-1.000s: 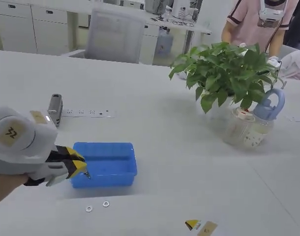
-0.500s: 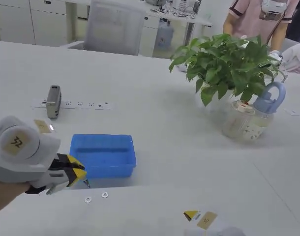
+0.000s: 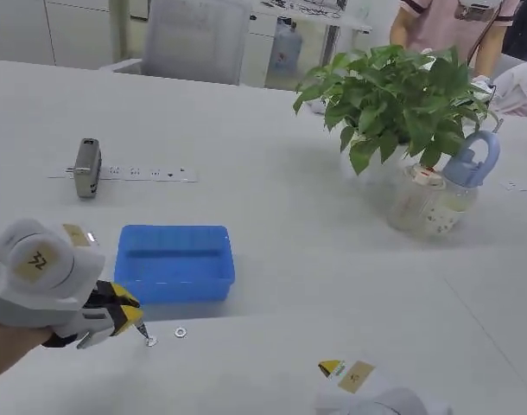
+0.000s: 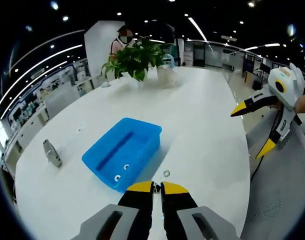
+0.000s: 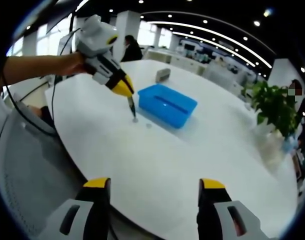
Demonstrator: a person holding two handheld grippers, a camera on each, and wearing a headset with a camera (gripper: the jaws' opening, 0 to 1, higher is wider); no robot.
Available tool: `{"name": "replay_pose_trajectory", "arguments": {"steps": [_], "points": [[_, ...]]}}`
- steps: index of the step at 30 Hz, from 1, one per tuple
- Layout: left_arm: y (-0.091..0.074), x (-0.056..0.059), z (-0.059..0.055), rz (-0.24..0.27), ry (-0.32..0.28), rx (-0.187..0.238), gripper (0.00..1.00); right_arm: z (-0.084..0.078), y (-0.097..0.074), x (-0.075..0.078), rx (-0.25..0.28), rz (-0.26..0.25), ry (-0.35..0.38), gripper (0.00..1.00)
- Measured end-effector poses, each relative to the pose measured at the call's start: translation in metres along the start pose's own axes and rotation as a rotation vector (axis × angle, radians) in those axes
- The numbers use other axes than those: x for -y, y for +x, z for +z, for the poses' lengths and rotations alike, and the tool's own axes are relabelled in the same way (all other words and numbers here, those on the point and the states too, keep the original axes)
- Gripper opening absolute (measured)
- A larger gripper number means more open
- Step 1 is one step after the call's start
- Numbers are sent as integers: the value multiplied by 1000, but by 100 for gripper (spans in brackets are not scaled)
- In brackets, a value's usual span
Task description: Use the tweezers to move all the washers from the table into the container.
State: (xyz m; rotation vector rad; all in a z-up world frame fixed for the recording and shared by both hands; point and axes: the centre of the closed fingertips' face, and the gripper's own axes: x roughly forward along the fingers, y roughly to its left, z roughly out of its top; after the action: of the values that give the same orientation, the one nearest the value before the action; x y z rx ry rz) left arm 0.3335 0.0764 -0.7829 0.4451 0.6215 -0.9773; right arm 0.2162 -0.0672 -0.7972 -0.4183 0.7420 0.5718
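1. While the left gripper [image 3: 128,311] presses its yellow-tipped black jaws together on the thin metal tweezers [image 5: 131,107], the tweezer point comes down to the tabletop right at a washer [image 3: 151,342], a small flat metal ring.
2. A second washer [image 3: 180,331] of the same shape lies just beside the first, apart from the tweezer point. Both rest on the smooth white table [image 3: 333,285], near the container's front wall.
3. The container [image 3: 174,262] is a shallow rectangular tray of glossy blue plastic with rounded corners and a raised rim. The left gripper view shows two more washers [image 4: 126,167] lying flat on its floor, near the end closest to that gripper.
4. The right gripper [image 5: 153,185] holds its jaws wide apart with nothing between them. It sits low, near the table's front edge and well apart from the washers.
5. A wide stretch of white tabletop lies between the two grippers and to the right of the container.
6. Behind the container and well apart from it lies a flat white power strip [image 3: 147,174], with a grey block [image 3: 88,167] at its left end.
7. Far to the right stands a leafy green plant [image 3: 402,95]. A clear jar [image 3: 416,212] and a bottle [image 3: 466,186] with a blue looped top stand just beside it.
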Motion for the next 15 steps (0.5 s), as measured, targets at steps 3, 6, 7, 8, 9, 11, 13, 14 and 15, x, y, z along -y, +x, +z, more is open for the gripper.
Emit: {"name": "replay_pose_trajectory", "arguments": {"steps": [3,6,7,8,9,11,13,14,15], "points": [[2,0,-2,-1,-4,-5,2,0,0,0,0,0,3,69],[4,1,-3,-6,-8,-8,2,-1,0,0,-4,1,-2,68],[4,2,-2,-5,-4,0,2,-1,0,0,-6,0,-6,68],[3,2,-2,-4,-6,-4,2,-2,0,0,-9,0,-8,68],[4,1,-2,-4,-2,-5,2,-2,0,0,-10,-1,-9,68],[4,1,-2,-1,13,-11,2,-1,0,0,-7,-1,-8,68],[4,1,-2,1,23,-17,2,-1,0,1,-8,-5,-7,68],[4,1,-2,1,25,-18,2,-1,0,1,-8,-5,-8,67],[4,2,-2,0,29,-20,2,-1,0,0,-9,-2,-7,67]]}}
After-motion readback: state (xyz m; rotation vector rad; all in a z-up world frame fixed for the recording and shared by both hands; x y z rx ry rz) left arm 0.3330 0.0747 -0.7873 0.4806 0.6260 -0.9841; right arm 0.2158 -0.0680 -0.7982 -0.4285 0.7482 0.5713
